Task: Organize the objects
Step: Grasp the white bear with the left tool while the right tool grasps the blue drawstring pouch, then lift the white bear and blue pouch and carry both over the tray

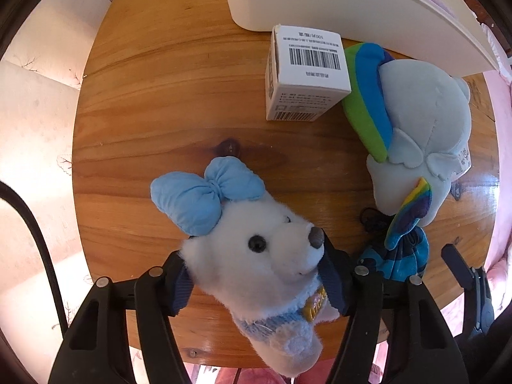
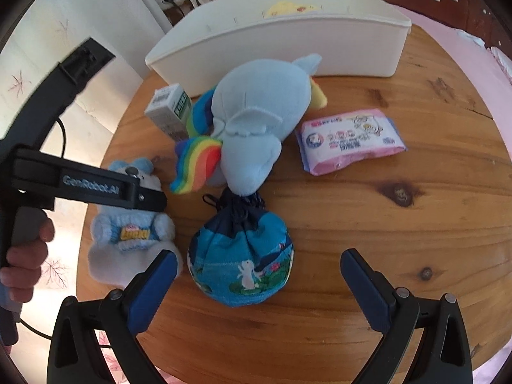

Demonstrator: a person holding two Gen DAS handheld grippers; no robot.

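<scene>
1. My left tongs are clamped on the white plush dog with the blue bow — the pads pinch its head and neck from both sides, low in the left wrist view at about 6 o'clock. The fur is thick and squashy, so I judge the hold could be shallower than it looks; if I lift fast, the dog may slide out and drop back on the wooden surface, or over its near edge.

2. The white bin sits far across the surface at 12 o'clock, and that is where I judge the dog belongs. Between us lie the blue rainbow-maned pony plush and the small barcoded carton. Carrying low, the dog's dangling body could clip the carton and tip it, or drag the pony.

3. My right tongs stand wide apart and hold nothing, with the blue drawstring pouch between them but not touching either pad. The pouch's cord end touches the pony's snout, so closing and pulling could tug the pony along if the cord has snagged it.

4. In the right wrist view my left tool crosses at 9 o'clock, just beside the pouch. Moving both hands at once risks the tools knocking together.

5. The pink wipes pack at 2 o'clock lies well apart — little danger there.
</scene>
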